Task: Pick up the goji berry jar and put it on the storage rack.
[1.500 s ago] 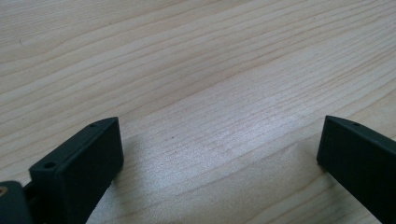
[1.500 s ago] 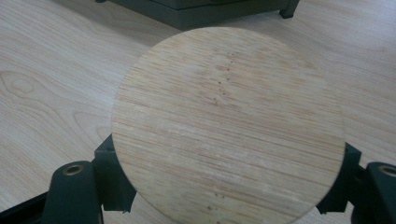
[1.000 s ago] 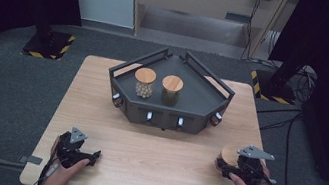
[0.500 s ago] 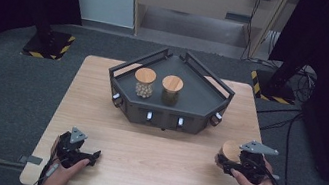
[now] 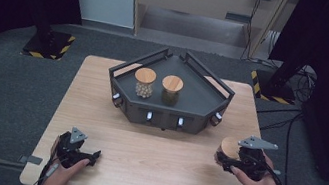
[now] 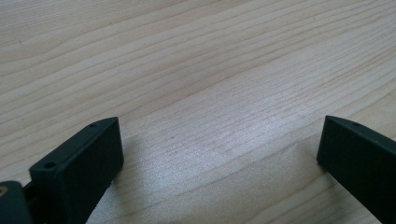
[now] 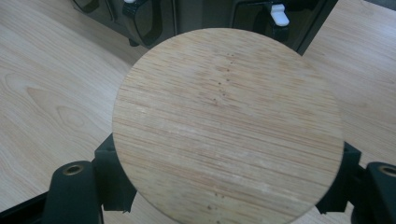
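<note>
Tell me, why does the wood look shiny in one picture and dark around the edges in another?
Left gripper view: a pale sheen of glare lies on the light wooden table between the open jaws. High view: light falls on the table, the surrounding room stays dark.

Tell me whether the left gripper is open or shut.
Open. The left gripper shows its two black jaws far apart, with bare wooden table between them.

I see a pale wooden tabletop [image 5: 152, 156] carrying a dark angular tray [image 5: 201, 101], which sits at its far middle.
</note>
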### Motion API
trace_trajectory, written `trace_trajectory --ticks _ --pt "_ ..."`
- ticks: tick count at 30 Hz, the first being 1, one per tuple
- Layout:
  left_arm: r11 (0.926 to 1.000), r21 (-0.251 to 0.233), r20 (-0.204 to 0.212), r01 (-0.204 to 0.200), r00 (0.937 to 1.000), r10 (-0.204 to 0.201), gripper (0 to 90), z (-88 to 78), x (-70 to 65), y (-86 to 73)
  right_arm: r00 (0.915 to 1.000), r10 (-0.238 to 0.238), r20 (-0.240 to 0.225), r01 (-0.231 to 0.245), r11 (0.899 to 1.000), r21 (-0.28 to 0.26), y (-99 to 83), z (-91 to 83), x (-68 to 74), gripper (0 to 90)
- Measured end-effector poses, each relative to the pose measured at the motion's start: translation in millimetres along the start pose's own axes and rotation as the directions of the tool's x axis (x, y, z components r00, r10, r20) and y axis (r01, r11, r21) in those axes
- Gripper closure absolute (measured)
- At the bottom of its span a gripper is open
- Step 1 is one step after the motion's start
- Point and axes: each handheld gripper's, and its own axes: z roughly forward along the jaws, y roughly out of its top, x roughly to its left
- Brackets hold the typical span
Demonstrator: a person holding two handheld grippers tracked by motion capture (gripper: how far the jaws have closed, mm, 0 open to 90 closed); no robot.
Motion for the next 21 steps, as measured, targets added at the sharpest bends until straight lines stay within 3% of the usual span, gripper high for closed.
trace_trajectory --ticks 21 --pt "1.0000 0.000 0.000 0.000 1.0000 0.000 0.0 0.0 0.0 0.0 0.9995 -0.024 -0.021 0.024 1.000 0.002 28.9 -1.2 4.0 26.0"
